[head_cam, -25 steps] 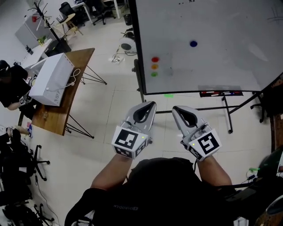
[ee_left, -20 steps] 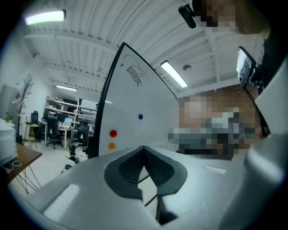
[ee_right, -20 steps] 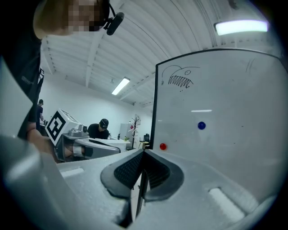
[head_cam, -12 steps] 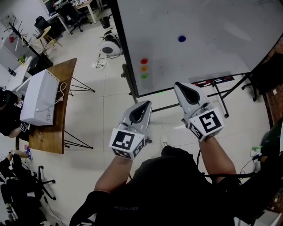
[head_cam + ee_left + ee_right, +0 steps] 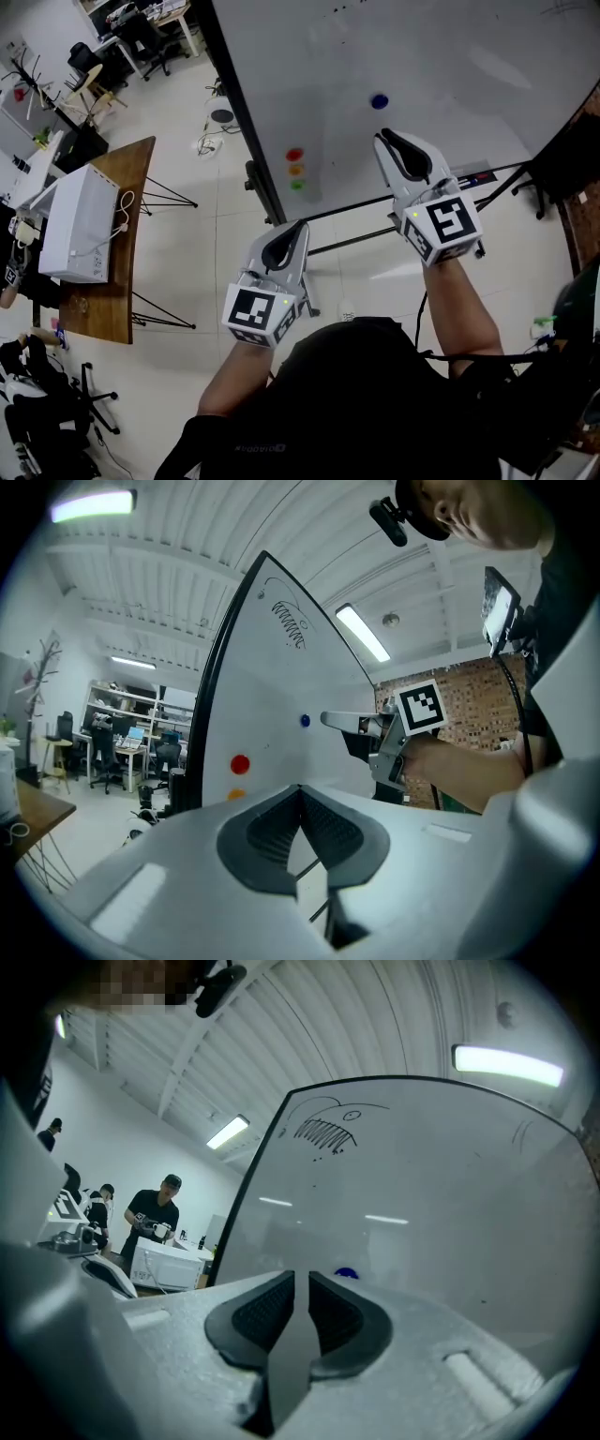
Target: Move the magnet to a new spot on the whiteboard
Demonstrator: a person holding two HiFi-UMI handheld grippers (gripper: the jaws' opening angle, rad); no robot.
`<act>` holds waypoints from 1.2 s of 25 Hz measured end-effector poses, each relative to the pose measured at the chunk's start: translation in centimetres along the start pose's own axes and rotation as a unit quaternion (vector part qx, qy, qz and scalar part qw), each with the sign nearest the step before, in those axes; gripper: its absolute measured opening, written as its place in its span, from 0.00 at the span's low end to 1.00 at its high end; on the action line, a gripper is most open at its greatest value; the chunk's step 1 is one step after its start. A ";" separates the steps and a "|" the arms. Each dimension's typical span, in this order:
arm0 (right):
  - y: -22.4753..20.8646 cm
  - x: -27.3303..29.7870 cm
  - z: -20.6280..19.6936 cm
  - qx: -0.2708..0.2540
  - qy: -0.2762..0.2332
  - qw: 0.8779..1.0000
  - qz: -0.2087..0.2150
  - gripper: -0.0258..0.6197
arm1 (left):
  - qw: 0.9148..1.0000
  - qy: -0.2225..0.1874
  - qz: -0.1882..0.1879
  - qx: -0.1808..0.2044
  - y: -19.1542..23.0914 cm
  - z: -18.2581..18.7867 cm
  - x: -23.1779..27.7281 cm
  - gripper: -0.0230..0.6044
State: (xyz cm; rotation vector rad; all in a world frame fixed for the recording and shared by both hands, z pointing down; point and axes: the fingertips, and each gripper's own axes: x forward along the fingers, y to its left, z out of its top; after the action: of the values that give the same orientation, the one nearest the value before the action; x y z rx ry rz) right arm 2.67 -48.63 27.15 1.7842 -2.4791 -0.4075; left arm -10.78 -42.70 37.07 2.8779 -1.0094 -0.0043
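Observation:
The whiteboard [image 5: 450, 56] stands upright ahead of me. A blue round magnet [image 5: 379, 100] sticks near its middle; red [image 5: 294, 155], orange [image 5: 296, 171] and green [image 5: 297, 185] magnets sit in a column at its lower left. My right gripper [image 5: 392, 138] is raised close below the blue magnet. Its jaws have just been opening; a narrow gap shows, with nothing in it. In the right gripper view the blue magnet [image 5: 346, 1273] peeks just over the right gripper [image 5: 301, 1277]. My left gripper [image 5: 298, 227] hangs lower, shut and empty, short of the board.
A wooden table [image 5: 117, 300] with a white box [image 5: 80, 225] stands at the left. The board's stand legs [image 5: 281, 211] and marker tray [image 5: 483, 175] lie below it. People [image 5: 150, 1218] stand by a far table; office chairs [image 5: 141, 33] sit at the back left.
My right gripper has risen and moved forward to just under the blue magnet, and its jaws have parted a little. The left gripper has dropped back lower in the head view. The board looks nearer.

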 end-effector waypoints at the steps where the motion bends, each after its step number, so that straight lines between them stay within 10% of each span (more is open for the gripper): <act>1: -0.7 0.6 -0.1 -0.003 0.004 1.000 -0.006 0.10 | 1.000 0.000 0.003 -0.002 0.3 -0.1 0.4 0.06; 30: -3.9 5.3 -0.9 -0.140 0.056 0.982 -0.110 0.21 | 1.000 0.003 0.023 -0.019 2.7 -0.9 1.9 0.06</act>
State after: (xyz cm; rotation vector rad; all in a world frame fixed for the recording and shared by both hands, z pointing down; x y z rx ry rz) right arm 4.69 -54.90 26.54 1.9066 -2.0392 -0.6171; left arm -10.98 -45.87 38.20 2.8184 -1.0611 -0.0120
